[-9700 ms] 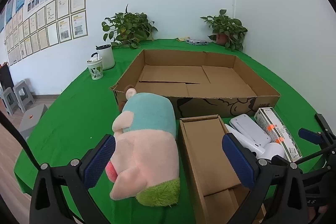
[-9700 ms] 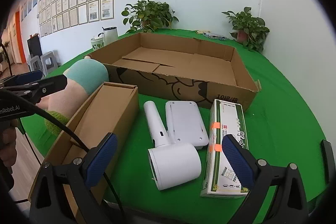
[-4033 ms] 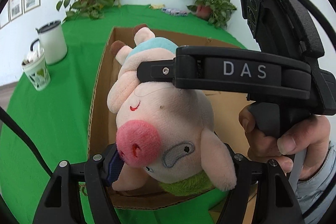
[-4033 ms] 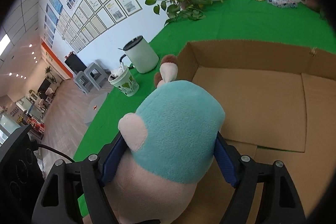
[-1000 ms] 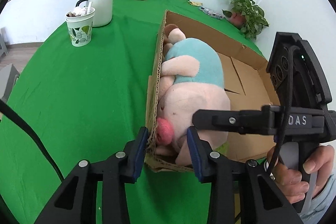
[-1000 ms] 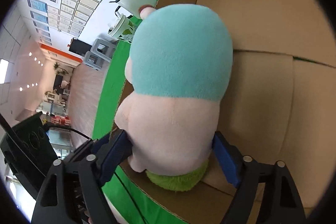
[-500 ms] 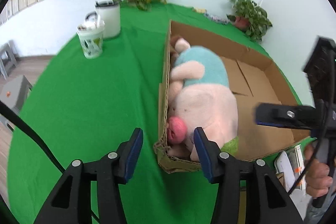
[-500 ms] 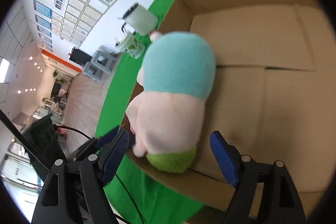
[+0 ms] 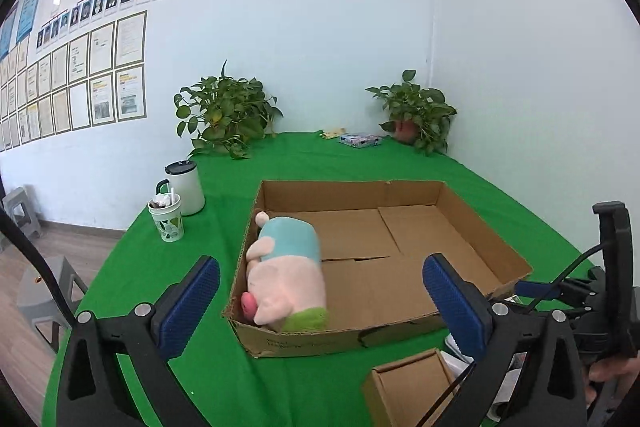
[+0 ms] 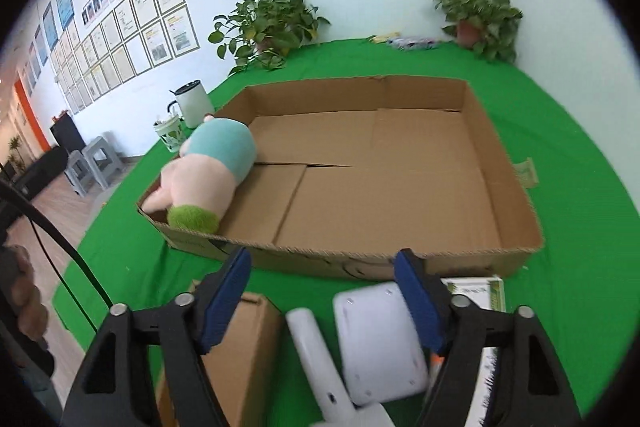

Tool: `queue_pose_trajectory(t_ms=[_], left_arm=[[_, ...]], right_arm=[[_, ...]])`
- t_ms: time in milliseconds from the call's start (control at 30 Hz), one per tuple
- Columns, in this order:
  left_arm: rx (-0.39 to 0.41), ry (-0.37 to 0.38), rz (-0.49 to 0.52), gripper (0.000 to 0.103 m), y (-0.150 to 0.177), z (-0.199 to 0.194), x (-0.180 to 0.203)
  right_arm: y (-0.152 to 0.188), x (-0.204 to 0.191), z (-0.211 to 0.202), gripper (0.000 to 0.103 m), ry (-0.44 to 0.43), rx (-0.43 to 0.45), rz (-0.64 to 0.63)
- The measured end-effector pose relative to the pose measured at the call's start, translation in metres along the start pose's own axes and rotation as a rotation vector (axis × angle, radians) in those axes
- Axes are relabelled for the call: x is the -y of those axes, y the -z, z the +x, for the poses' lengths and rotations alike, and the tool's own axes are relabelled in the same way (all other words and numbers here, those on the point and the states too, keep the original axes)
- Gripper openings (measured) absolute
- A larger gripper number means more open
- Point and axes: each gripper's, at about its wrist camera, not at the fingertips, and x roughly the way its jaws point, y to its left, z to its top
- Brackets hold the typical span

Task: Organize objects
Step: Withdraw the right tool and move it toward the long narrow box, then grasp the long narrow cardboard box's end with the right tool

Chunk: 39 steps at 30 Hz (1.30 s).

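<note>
- Since it carries everything, the desk [image 9: 224,187], covered in green cloth, is noted first.
- Large open cardboard box [image 9: 472,223]: sits mid-desk, apparently as the collecting bin.
- Plush pig [image 9: 286,271]: lies on its side inside that box, against the left wall, snout toward the near corner; judged placed and released.
- Small cardboard box [image 10: 248,355], white hair dryer [image 10: 320,363], white flat device [image 10: 376,343] and green-printed carton [image 10: 488,303]: on the desk in front of the big box, not yet sorted.
- Left tongs [image 9: 316,301]: jaws just opened wide, nothing between them.
- Right tongs [image 10: 322,297]: jaws just narrowing, empty, above the white items, likely the next pick.
</note>
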Motion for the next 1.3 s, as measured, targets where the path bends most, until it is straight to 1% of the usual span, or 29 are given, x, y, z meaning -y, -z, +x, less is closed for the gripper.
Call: queue_pose_trajectory(t_ms=[33, 67, 100, 133, 167, 200, 233, 267, 300, 333, 367, 400, 433, 467, 500, 600, 633, 833, 1000, 1067, 1133, 1200, 1267, 1300], left_arm=[[0.003, 0.007, 0.005, 0.102, 0.002, -0.006, 0.007], [-0.003, 0.016, 0.01, 0.099, 0.004, -0.01, 0.012], [-0.019, 0.025, 0.014, 0.081, 0.006, -0.013, 0.018], [-0.046, 0.04, 0.023, 0.063, 0.008, -0.015, 0.023], [-0.078, 0.049, 0.034, 0.025, 0.01, -0.015, 0.028], [-0.103, 0.046, 0.04, 0.011, 0.013, -0.015, 0.034], [-0.11, 0.029, 0.047, 0.012, 0.017, -0.018, 0.04], [-0.107, 0.026, 0.056, 0.012, 0.02, -0.021, 0.044], [-0.097, 0.029, 0.062, 0.022, 0.022, -0.025, 0.049], [-0.086, 0.029, 0.065, 0.035, 0.023, -0.03, 0.053], [-0.074, 0.021, 0.066, 0.081, 0.024, -0.035, 0.055], [-0.04, 0.013, 0.06, 0.101, 0.025, -0.043, 0.057], [-0.004, 0.016, 0.055, 0.102, 0.026, -0.051, 0.059], [0.005, 0.019, 0.062, 0.102, 0.026, -0.056, 0.061], [-0.003, 0.023, 0.076, 0.102, 0.026, -0.06, 0.064], [-0.03, -0.012, 0.095, 0.102, 0.029, -0.065, 0.067], [-0.034, -0.014, 0.095, 0.102, 0.029, -0.067, 0.065], [-0.057, -0.011, 0.046, 0.102, 0.033, -0.069, 0.041], [-0.081, 0.009, 0.035, 0.102, 0.042, -0.075, 0.038], [-0.097, 0.019, 0.034, 0.102, 0.047, -0.077, 0.038], [-0.117, 0.034, 0.033, 0.102, 0.055, -0.082, 0.037], [-0.143, 0.054, 0.028, 0.101, 0.063, -0.086, 0.035], [-0.185, 0.09, 0.0, 0.101, 0.074, -0.087, 0.032], [-0.211, 0.114, -0.023, 0.099, 0.08, -0.086, 0.03]], right_arm=[[0.005, 0.001, -0.002, 0.05, 0.026, 0.009, -0.004], [0.009, 0.002, -0.004, 0.031, 0.049, 0.018, -0.003], [0.011, 0.002, -0.005, 0.017, 0.064, 0.031, -0.002], [0.016, 0.006, -0.012, 0.015, 0.071, 0.043, 0.0], [0.019, 0.009, -0.017, 0.016, 0.077, 0.056, 0.004], [0.022, 0.009, -0.02, 0.016, 0.086, 0.065, 0.008], [0.024, 0.009, -0.023, 0.02, 0.098, 0.069, 0.012], [0.025, 0.009, -0.025, 0.041, 0.108, 0.065, 0.012], [0.029, 0.01, -0.03, 0.072, 0.109, 0.065, 0.011], [0.03, 0.01, -0.032, 0.083, 0.102, 0.073, 0.012], [0.032, 0.01, -0.037, 0.086, 0.102, 0.084, 0.01], [0.034, 0.01, -0.041, 0.086, 0.108, 0.091, 0.005], [0.034, 0.009, -0.043, 0.086, 0.111, 0.093, 0.001], [0.034, 0.008, -0.045, 0.086, 0.108, 0.093, 0.002], [0.035, 0.009, -0.047, 0.086, 0.1, 0.092, 0.003], [0.039, 0.009, -0.051, 0.086, 0.083, 0.09, 0.008], [0.041, 0.01, -0.053, 0.086, 0.073, 0.091, 0.01], [0.057, 0.002, -0.067, 0.086, 0.007, 0.084, -0.022], [0.071, -0.008, -0.076, 0.086, -0.055, 0.055, -0.047], [0.081, -0.01, -0.081, 0.086, -0.099, 0.038, -0.056], [0.095, -0.01, -0.088, 0.086, -0.188, -0.001, -0.057], [0.107, -0.013, -0.093, 0.086, -0.259, -0.038, -0.056], [0.119, -0.019, -0.094, 0.086, -0.32, -0.071, -0.061], [0.123, -0.023, -0.091, 0.086, -0.339, -0.087, -0.071]])
